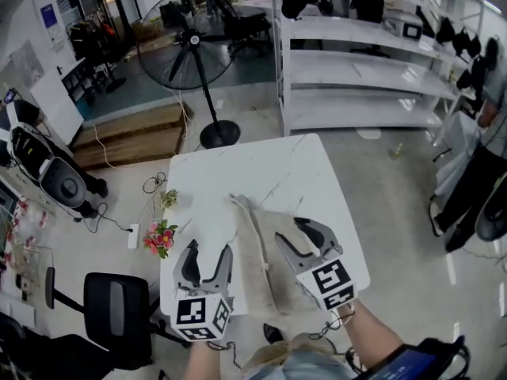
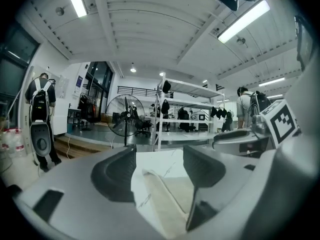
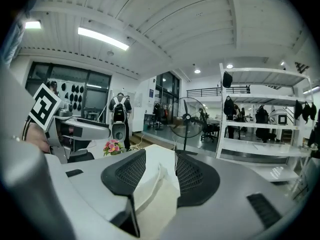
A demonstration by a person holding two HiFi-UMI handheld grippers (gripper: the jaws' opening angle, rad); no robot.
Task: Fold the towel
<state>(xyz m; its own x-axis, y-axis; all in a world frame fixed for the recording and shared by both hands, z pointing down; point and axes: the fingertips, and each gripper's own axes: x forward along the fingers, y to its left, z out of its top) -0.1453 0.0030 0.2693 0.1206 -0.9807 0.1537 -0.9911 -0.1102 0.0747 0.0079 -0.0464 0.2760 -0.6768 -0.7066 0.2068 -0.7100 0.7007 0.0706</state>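
A beige towel lies flat on the near half of the white marble table, with a raised fold ridge along its left side. Both grippers hover above the table's near edge and point away from me. My left gripper is open over the towel's left edge, and the left gripper view shows the towel below and beyond the left gripper, with nothing between its jaws. My right gripper is open over the towel's right part. In the right gripper view the towel shows through the gap of the right gripper, untouched.
A small bunch of pink flowers sits at the table's left edge. A standing fan is on the floor beyond the table, white shelving at the back right. A black chair stands left of me, and a person stands at the right.
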